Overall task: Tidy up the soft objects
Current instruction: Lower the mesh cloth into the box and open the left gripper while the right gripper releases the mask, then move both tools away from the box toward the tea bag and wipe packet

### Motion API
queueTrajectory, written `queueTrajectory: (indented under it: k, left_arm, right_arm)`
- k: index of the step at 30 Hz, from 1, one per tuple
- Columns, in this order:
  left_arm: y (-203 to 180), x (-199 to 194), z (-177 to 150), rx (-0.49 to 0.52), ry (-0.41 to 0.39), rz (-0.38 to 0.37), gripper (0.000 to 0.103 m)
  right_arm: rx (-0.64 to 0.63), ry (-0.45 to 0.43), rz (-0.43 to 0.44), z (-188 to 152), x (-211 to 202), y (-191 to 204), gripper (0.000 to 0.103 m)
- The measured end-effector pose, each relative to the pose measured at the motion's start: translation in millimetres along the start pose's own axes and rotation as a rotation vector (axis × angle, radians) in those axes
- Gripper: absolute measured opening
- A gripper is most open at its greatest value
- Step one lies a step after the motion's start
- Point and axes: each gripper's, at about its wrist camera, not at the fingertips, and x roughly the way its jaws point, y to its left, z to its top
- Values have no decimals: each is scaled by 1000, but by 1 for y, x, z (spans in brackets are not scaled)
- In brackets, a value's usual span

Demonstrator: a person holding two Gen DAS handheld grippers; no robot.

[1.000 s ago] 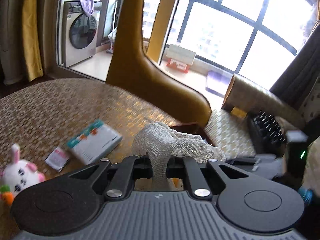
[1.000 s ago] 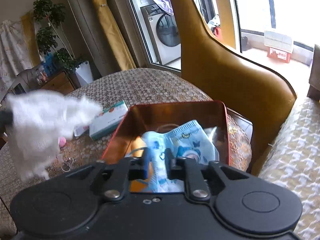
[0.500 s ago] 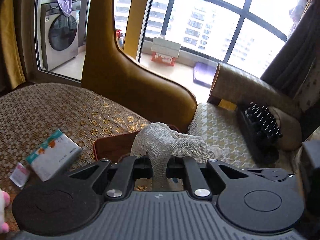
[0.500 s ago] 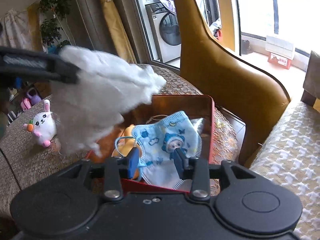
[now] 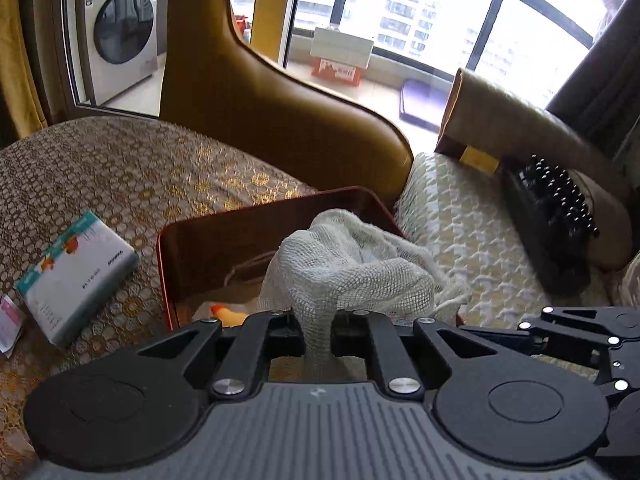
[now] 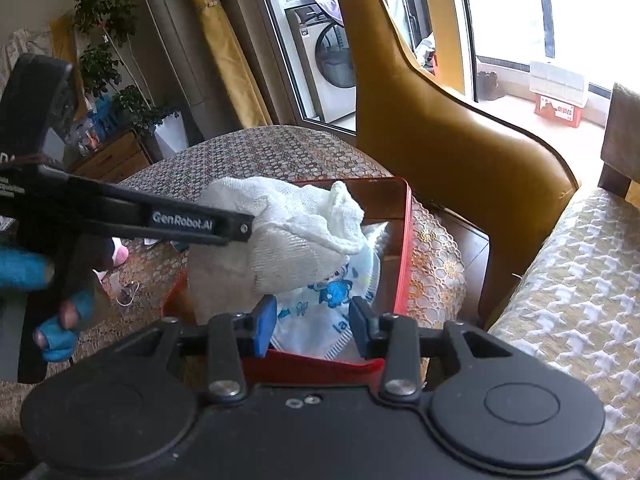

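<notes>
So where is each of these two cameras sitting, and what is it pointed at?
Left wrist: rides on the left gripper, looking along its fingers, shut on a white mesh cloth over the red tin box; the right gripper shows at the edge.
Right wrist: rides on the open right gripper, facing the box, with the left gripper and gloved hand.
Shared: cloth, box, washing machine.

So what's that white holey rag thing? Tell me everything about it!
The white open-weave mesh cloth looks soft, crumpled and bunched like gauze. The left hand-held gripper pinches one gathered end, and the rest bulges and droops forward. It hangs over the red metal tray, above a blue cartoon-print face mask lying inside. Whether it touches the mask cannot be told.
</notes>
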Motion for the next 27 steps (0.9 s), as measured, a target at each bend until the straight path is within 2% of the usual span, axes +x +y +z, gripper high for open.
queueTrajectory:
  k: [7,9,12,13,15,16,17,22,27]
  left_arm:
    - [4,3,-5,-7,23,15,10]
    - [4,3,-6,-15,26,12,11]
    - [4,0,-6,-18,31,12,16]
    - [4,-1,-7,-20,30,11,23]
    - [5,-5,-8,-27,25,-1,43]
    - [5,-7,-9,-31,18,-8,65]
    - [5,-9,-9,-33,9,-9,76]
    - [5,-24,-10,-31,-16,-12,76]
    - [9,-49,-15,-19,-43,-2,76]
  right_arm:
    - [-4,5,3,0,-2,1,42]
    - [-5,3,1,0,-3,2,48]
    - [-9,3,2,-1,-6,3,50]
    - [-11,2,2,-1,-7,4,52]
    - [-12,-1,2,-3,-9,4,53]
    - [-11,-2,2,-4,-11,4,53]
    - [-9,-3,-1,-4,-12,4,54]
    - [2,-15,-7,-7,-21,6,54]
    - [-6,-31,-1,-6,-32,12,61]
